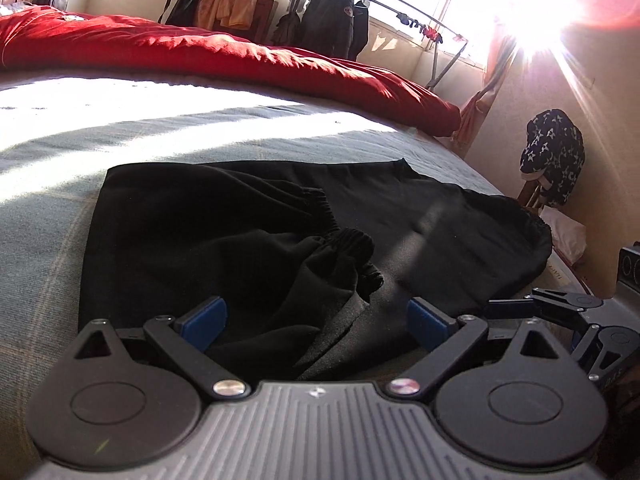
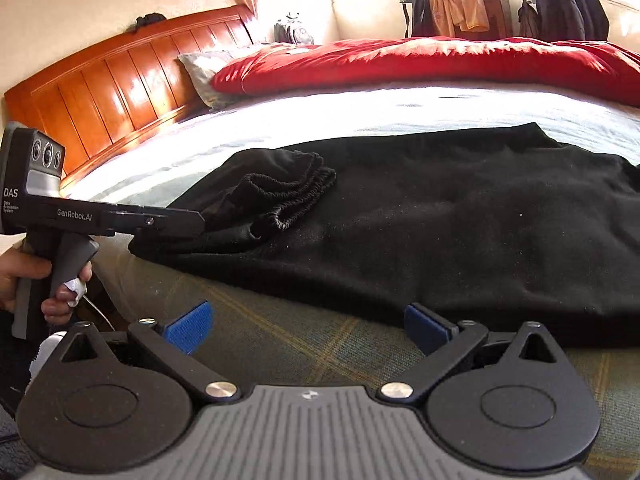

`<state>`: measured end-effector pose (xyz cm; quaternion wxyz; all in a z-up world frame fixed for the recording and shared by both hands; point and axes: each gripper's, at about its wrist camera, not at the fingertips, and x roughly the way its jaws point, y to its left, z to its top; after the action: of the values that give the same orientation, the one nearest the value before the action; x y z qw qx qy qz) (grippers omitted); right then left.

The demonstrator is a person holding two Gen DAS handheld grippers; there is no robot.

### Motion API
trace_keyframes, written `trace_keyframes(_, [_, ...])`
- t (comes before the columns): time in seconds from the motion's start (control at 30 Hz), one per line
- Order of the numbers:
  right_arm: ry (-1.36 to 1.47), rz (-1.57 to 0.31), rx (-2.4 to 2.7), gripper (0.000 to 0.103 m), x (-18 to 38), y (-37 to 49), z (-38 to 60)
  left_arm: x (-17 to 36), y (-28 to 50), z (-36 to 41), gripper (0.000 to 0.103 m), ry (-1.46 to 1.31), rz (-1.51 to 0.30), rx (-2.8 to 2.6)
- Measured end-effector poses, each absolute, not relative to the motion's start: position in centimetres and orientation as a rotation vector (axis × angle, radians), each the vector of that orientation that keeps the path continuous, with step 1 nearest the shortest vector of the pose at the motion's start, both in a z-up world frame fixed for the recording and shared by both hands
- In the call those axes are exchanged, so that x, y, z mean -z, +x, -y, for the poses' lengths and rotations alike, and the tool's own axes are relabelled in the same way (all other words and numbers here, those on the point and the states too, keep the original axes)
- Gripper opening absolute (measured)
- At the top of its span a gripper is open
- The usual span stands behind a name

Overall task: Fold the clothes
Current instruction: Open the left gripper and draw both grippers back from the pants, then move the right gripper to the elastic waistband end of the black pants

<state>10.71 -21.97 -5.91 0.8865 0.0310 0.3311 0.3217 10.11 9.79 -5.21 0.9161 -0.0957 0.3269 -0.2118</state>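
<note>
On the bed: one black garment [image 2: 440,232], one red duvet [image 2: 420,64], one pillow [image 2: 200,72]; two grippers, left [image 1: 316,324] and right [image 2: 308,330]; one wooden headboard [image 2: 120,76].

left wrist view: low over the bed [image 1: 60,208], close to the black garment [image 1: 248,216], facing the windows.
right wrist view: low at the bed edge, facing the headboard [image 2: 120,80].
shared: garment, red duvet [image 2: 420,60].

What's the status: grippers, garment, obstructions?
Left gripper open, fingers astride bunched black garment edge. Right gripper open, over bare bedsheet, short of garment. Nothing in the way.
</note>
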Motion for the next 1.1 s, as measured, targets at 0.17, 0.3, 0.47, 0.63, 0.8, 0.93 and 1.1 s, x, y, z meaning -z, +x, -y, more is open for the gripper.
trace_keyframes(0.17, [0.131, -0.624, -0.577, 0.103, 5.9, 10.1, 22.8, 5.4, 9.3, -8.7, 0.1, -0.175, -0.687, 0.518])
trace_keyframes(0.3, [0.195, -0.613, -0.573, 0.103, 6.3, 9.1, 23.6, 5.6, 7.5, -8.0, 0.1, -0.092, -0.693, 0.5])
trace_keyframes(0.47, [0.194, -0.622, -0.572, 0.103, 6.6, 8.4, 23.6, 4.1, 7.5, -8.9, 0.1, -0.088, -0.628, 0.468])
trace_keyframes(0.63, [0.179, -0.609, -0.591, 0.103, 6.7, 8.0, 23.0, 5.7, 7.7, -9.3, 0.1, -0.075, -0.72, 0.427])
trace_keyframes(0.8, [0.18, -0.604, -0.605, 0.103, 7.2, 8.0, 23.1, 4.1, 6.7, -11.0, 0.101, -0.059, -0.645, 0.39])
trace_keyframes(0.93, [0.221, -0.609, -0.604, 0.103, 7.6, 8.4, 23.4, 5.6, 8.2, -11.4, 0.101, -0.042, -0.735, 0.324])
trace_keyframes(1.1, [0.2, -0.587, -0.603, 0.103, 7.2, 8.4, 24.6, 4.3, 7.3, -12.4, 0.101, -0.048, -0.685, 0.322])
